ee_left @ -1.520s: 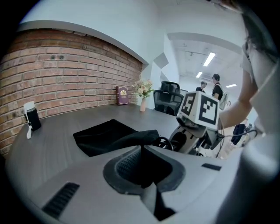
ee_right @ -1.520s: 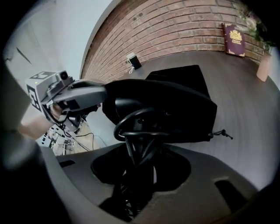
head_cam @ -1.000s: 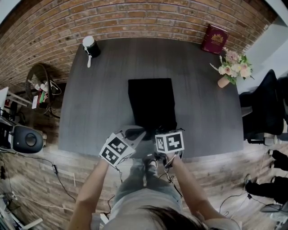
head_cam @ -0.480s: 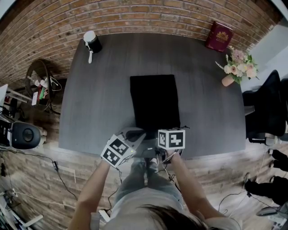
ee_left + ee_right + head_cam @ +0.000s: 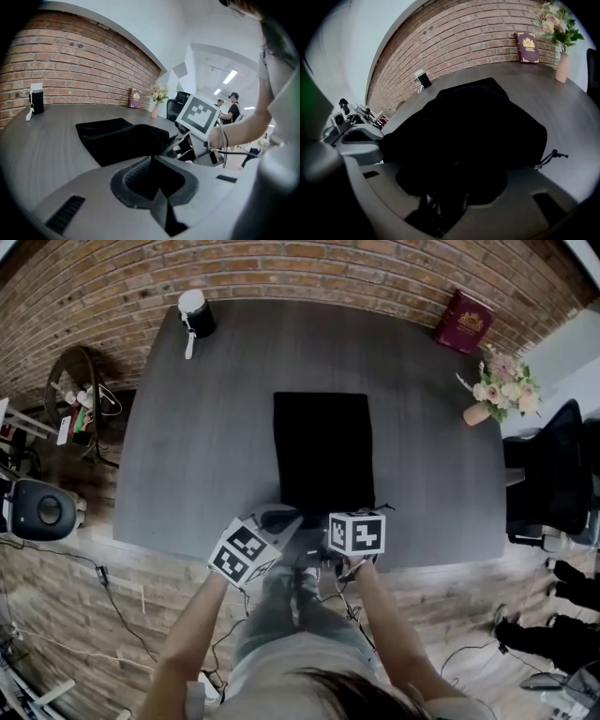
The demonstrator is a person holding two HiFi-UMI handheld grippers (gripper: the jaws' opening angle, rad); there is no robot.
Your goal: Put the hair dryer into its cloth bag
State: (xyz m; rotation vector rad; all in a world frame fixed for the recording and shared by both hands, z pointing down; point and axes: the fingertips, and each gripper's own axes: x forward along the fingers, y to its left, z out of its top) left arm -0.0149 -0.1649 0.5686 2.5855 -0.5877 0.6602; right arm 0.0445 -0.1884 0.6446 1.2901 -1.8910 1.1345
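Note:
The black cloth bag lies flat on the middle of the dark grey table, its mouth at the near edge. In the right gripper view the bag's near end bulges up, with a drawstring at its right. No hair dryer shows in any view. My left gripper is at the bag's near left corner, jaws together, with black cloth running into its tips. At the bag's near right corner is my right gripper. Its jaws have just been opening, with dark cloth lying between them.
A small black-and-white object stands at the table's far left corner. A red book leans at the far right, near a vase of flowers. An office chair is right of the table. Cables lie on the wooden floor.
The left gripper has sunk slightly at the bag's near corner. The right gripper and the bag stay where they were.

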